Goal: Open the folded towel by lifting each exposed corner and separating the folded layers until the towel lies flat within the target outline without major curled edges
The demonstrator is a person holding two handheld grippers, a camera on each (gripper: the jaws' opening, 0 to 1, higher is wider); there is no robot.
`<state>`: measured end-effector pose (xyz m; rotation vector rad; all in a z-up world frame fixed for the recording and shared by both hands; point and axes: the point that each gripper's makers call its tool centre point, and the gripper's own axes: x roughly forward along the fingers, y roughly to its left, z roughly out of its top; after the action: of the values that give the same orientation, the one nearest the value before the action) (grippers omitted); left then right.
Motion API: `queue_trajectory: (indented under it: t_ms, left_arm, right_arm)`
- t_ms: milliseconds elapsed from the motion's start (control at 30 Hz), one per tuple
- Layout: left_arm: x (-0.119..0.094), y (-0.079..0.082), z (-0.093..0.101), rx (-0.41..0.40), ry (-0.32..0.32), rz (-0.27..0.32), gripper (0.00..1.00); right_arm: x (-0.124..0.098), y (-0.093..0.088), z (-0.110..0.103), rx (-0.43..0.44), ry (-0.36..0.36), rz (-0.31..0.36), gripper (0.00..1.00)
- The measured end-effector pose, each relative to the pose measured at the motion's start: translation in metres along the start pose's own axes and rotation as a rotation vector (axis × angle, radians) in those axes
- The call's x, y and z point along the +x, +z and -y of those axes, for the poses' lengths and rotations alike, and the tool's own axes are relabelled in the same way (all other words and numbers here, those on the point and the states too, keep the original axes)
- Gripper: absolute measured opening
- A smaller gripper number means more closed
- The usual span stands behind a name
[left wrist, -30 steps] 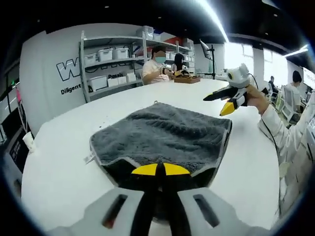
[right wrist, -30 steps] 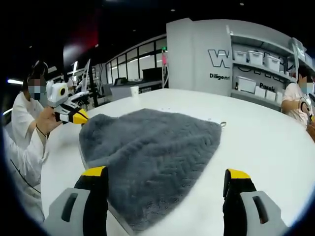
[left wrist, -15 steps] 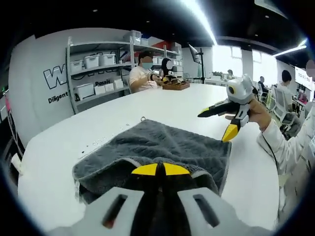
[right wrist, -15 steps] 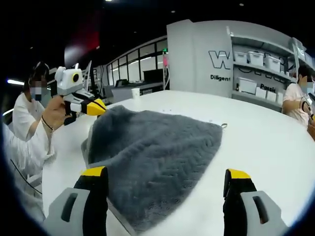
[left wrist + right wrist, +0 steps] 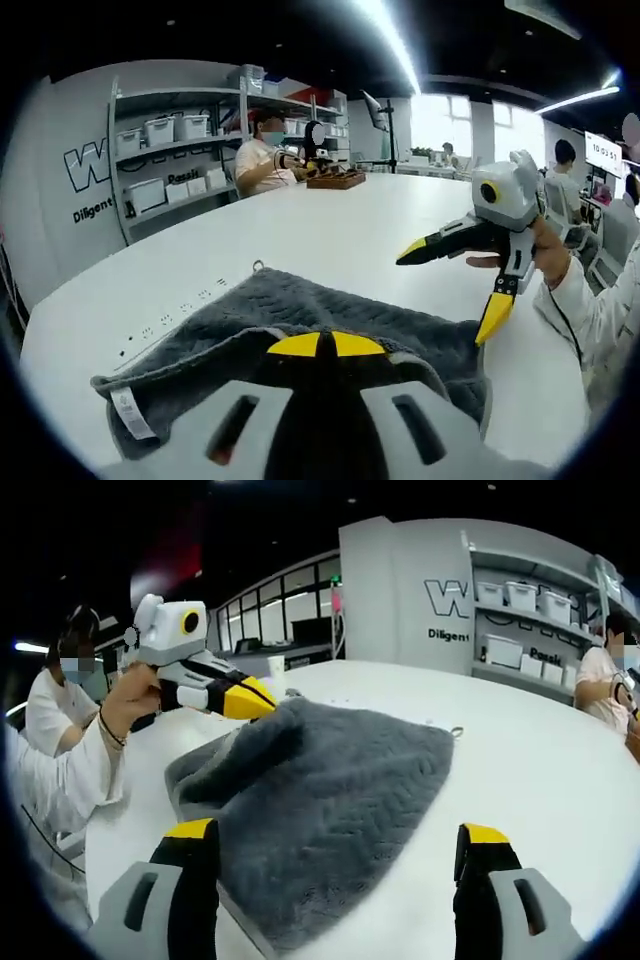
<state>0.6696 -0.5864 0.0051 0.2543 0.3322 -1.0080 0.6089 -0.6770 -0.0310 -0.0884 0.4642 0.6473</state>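
Left gripper (image 5: 262, 697): yellow-tipped jaws pressed together on a corner of the dark grey fluffy towel (image 5: 320, 810), that corner raised off the round white table (image 5: 520, 770) while the remainder lies on it. Right gripper (image 5: 455, 285): jaws spread wide, pinching nothing, hovering beside the towel's far edge. Progress, as judged: early; one layer is being peeled up, the towel remains folded and bunched, other corners untouched, flattening undone.
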Motion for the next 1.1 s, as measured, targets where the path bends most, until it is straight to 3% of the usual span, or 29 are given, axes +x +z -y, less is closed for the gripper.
queue_trajectory:
  t_ms: [100,267,500,733,1033,1100]
  left_arm:
    - [0.012,-0.005,-0.003,-0.013,0.015,-0.003,0.00]
    - [0.031,-0.034,-0.001,0.027,0.024,-0.107,0.01]
    - [0.040,-0.049,0.001,0.004,0.013,-0.146,0.02]
    - [0.028,-0.031,0.001,-0.050,-0.008,-0.096,0.11]
    - [-0.004,-0.001,0.000,-0.117,-0.050,-0.007,0.38]
    - [-0.014,0.001,-0.001,-0.126,-0.061,-0.006,0.47]
  right_arm:
    - [0.001,-0.001,-0.001,-0.005,0.002,-0.007,0.98]
    - [0.002,-0.001,-0.004,-0.011,0.007,-0.011,0.98]
    - [0.005,-0.004,-0.007,-0.018,0.014,-0.030,0.99]
    - [0.007,-0.004,-0.013,-0.034,0.028,-0.038,0.99]
    - [0.005,-0.003,-0.011,-0.031,0.024,-0.034,0.99]
    - [0.005,-0.002,-0.011,-0.030,0.022,-0.033,0.99]
